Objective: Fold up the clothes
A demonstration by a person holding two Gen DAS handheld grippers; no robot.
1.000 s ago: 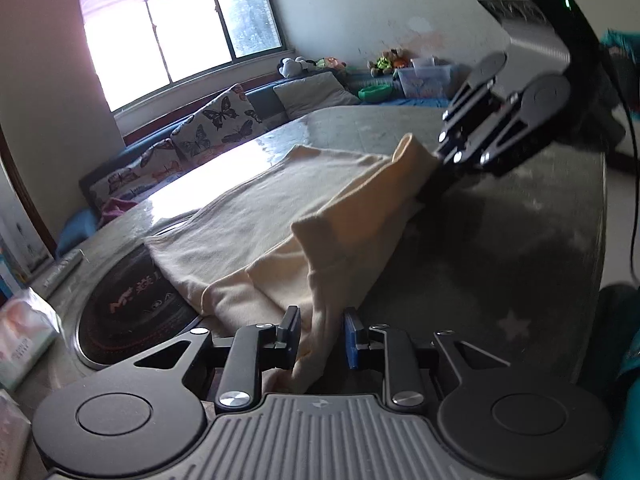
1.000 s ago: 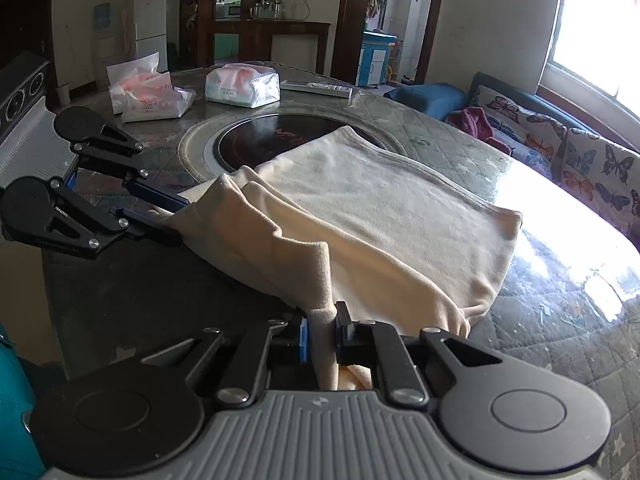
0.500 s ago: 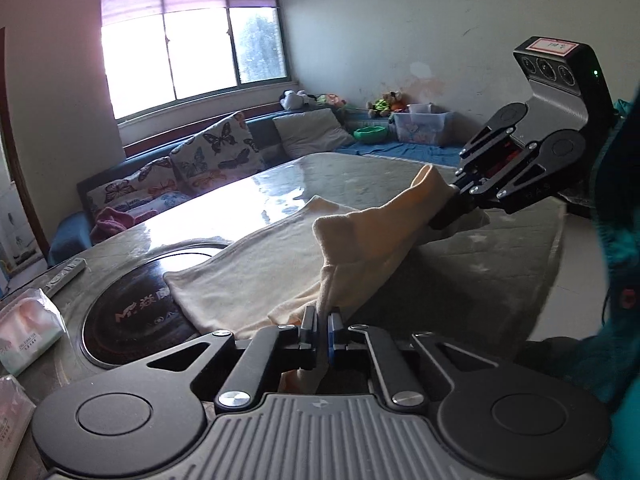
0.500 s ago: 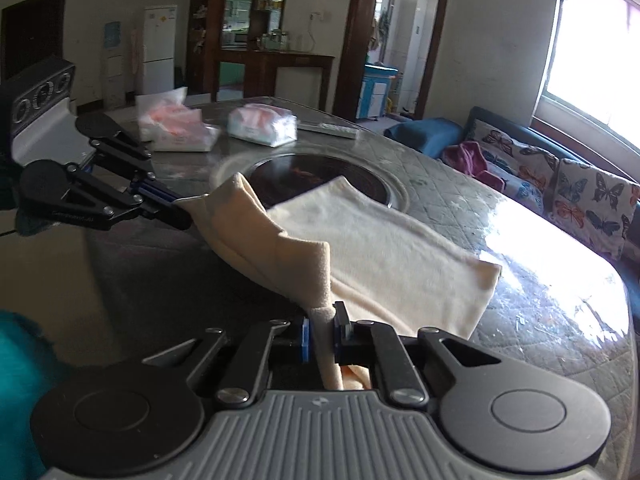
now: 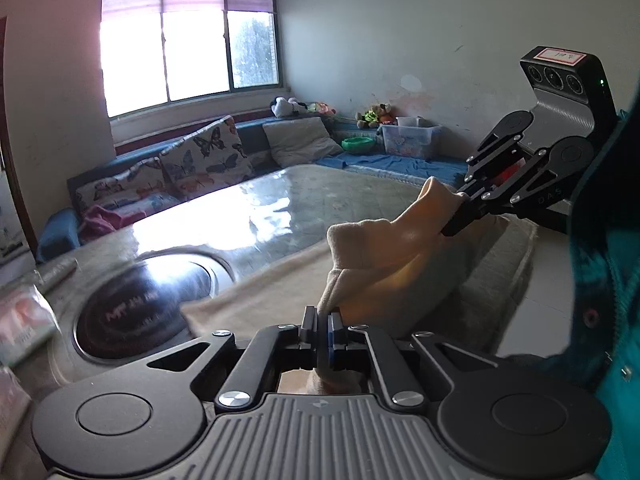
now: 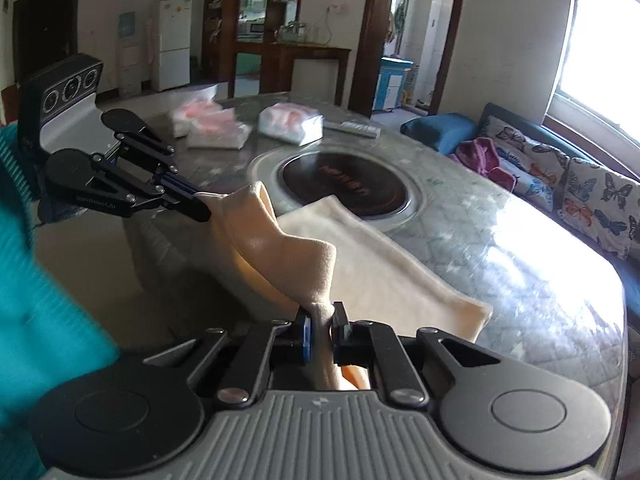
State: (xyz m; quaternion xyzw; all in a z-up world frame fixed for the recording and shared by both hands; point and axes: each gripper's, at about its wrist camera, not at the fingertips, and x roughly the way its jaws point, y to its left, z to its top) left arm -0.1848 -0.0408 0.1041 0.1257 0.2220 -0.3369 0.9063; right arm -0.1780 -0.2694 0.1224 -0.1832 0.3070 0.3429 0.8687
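A cream garment [image 5: 384, 252] [image 6: 360, 264] lies partly on the round table, its near edge lifted off the surface. My left gripper [image 5: 322, 330] is shut on one corner of that edge; it also shows in the right wrist view [image 6: 200, 206] at the left. My right gripper [image 6: 322, 330] is shut on the other corner and appears in the left wrist view [image 5: 454, 220] at the right. The fabric hangs bunched between the two grippers, while the rest drapes flat toward the table's middle.
A dark round cooktop [image 6: 346, 182] [image 5: 144, 308] is set into the table's centre [image 6: 520, 264]. Tissue packs [image 6: 290, 122] and a remote [image 6: 352, 128] lie on the far side. A teal sleeve [image 6: 36, 280] is close at the left. A sofa with butterfly cushions [image 5: 200, 160] lines the wall.
Both grippers have risen and pulled back toward the table's near edge, lifting the garment's edge higher. The left gripper closed on its corner a second ago.
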